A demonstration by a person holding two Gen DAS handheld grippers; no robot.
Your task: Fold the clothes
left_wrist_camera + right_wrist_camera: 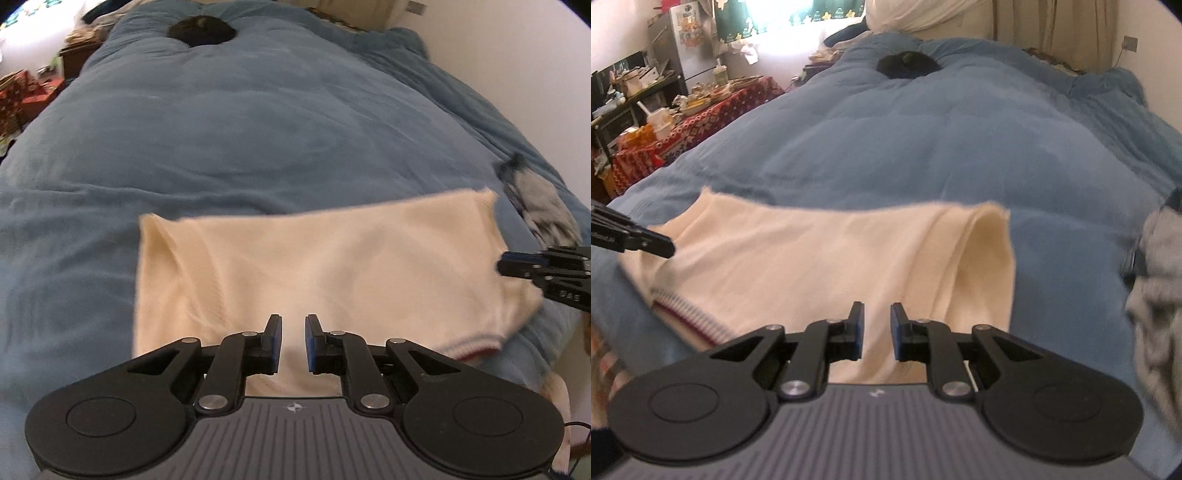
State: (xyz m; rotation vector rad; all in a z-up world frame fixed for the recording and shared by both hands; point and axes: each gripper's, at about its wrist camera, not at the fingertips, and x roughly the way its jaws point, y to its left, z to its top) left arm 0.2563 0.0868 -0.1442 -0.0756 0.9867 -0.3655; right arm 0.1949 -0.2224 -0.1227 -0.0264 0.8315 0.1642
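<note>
Right now both your claws hang over the cream sweater (332, 266), which lies flat on the blue duvet (258, 129), its long axis running crosswise from one claw to the other. Your left gripper (293, 341) and right gripper (877, 330) are each slightly parted, pinching nothing, cloth directly beneath them.

Left gripper (293, 341): bottom centre of its own view, pitched downward; jaws parted by a narrow gap, pads (275, 341) pressing on nothing. Its tip also shows at the right view's left edge.

Right gripper (876, 330): bottom centre, same pitch; jaws narrowly parted, nothing pinched.
</note>
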